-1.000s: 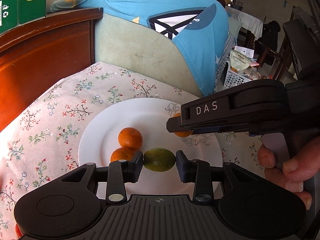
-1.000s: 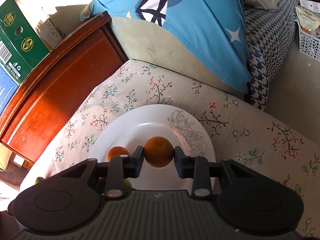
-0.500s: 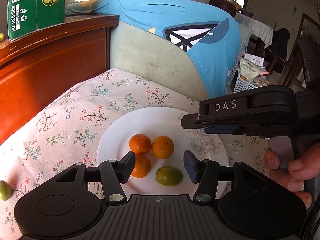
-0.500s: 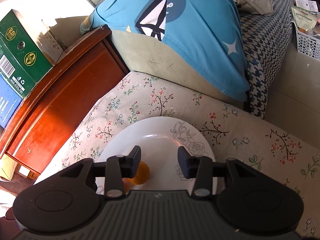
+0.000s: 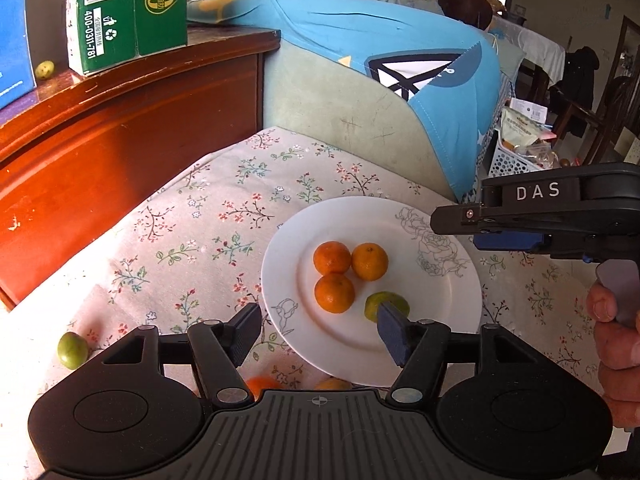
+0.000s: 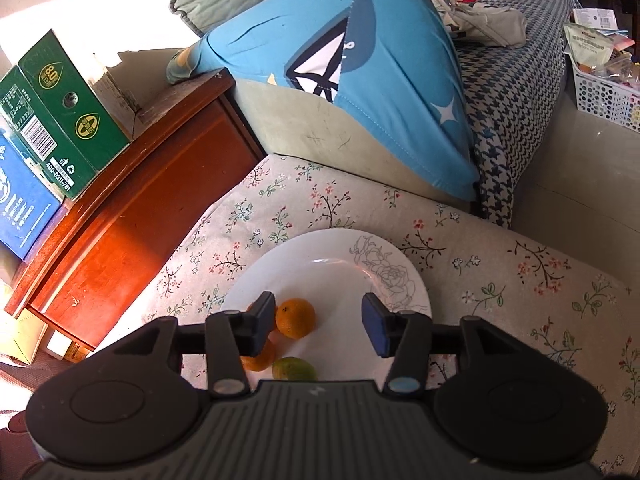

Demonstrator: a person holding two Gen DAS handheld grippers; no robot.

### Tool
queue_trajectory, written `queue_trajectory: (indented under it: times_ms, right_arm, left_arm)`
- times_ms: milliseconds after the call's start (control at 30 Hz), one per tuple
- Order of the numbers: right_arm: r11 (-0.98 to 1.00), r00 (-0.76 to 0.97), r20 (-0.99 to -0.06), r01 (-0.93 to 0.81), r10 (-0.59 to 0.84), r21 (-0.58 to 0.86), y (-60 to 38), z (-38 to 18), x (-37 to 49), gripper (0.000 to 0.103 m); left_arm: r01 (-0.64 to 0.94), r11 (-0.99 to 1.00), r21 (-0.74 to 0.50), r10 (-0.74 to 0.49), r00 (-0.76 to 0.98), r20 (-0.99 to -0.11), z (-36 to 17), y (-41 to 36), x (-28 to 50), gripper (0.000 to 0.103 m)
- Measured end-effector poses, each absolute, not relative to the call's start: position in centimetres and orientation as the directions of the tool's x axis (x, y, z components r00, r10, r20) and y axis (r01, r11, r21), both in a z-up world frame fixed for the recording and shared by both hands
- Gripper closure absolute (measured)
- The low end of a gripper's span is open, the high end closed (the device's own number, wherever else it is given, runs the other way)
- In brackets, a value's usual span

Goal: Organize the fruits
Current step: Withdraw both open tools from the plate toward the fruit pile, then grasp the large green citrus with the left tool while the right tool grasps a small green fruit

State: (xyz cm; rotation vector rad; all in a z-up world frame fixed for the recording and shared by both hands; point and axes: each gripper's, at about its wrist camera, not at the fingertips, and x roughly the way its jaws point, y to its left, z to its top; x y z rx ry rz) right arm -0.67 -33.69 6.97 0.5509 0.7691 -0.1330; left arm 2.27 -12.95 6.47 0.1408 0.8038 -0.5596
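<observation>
Fruit on white plate [image 5: 448, 292], none in either grip. Left gripper [image 5: 320, 336] jaws opening, empty, hovering over near rim of plate; green citrus [image 5: 386, 305] just past right finger tip, partly covered by it, not touched. Three oranges [image 5: 334, 292] clustered mid-plate, touching one another, beyond the gap and slightly right of centre. Right gripper [image 6: 318, 320] jaws opening too, nothing pressed between pads; one orange [image 6: 296, 317] in the gap close to left finger, apart from right pad. Same gripper in left wrist view entering from right edge [image 5: 456, 220], above far right rim of plate, held by a hand [image 5: 616, 336].

Oranges small, round, bright, glossy, stem dimple on two. Green citrus duller, yellow-green patch. Plate round, white, grey line-drawn roses on rim, sitting on floral cloth [image 5: 208, 240]. Another green fruit [image 5: 72, 350] loose on cloth, well left of plate.

Two orange-coloured blobs [image 5: 260, 384] at near edge behind left gripper body, mostly hidden, likely fruit, cannot tell more. Near rim of plate cut off by gripper bodies in both views. In right wrist view two oranges mostly behind left finger, green citrus [image 6: 294, 368] half hidden by body. Hand cropped at frame edge. Small yellowish round item [image 5: 44, 70] on wooden cabinet [image 5: 120, 152] beside green carton [image 5: 124, 12], too small to identify.
</observation>
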Motion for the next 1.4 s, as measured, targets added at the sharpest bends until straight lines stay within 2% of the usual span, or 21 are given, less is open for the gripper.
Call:
queue_trajectory:
  times_ms: [333, 700, 967, 1400]
  right_arm:
    - [0.852, 0.729, -0.67, 0.256, 0.14, 0.457, -29.7, 7.4, -3.9, 0.051]
    - [0.866, 0.694, -0.686, 0.185, 0.22, 0.465, -24.8, 5.7, -6.5, 0.051]
    - [0.901, 0.653, -0.71, 0.095, 0.264, 0.422, -20.7, 4.5, -6.7, 0.051]
    - [0.9, 0.615, -0.72, 0.037, 0.321, 0.434, -18.1, 4.0, -5.8, 0.051]
  left_arm:
    - [0.511, 0.858, -0.057, -0.389, 0.571, -0.723, 7.0, -9.5, 1.9, 0.04]
    - [0.459, 0.888, -0.021, -0.327, 0.599, -0.731, 6.8, -5.5, 2.4, 0.04]
    - [0.299, 0.954, -0.037, -0.228, 0.637, -0.736, 5.9, -0.9, 5.5, 0.04]
    - [0.286, 0.958, -0.013, -0.193, 0.613, -0.766, 2.6, 3.0, 9.7, 0.043]
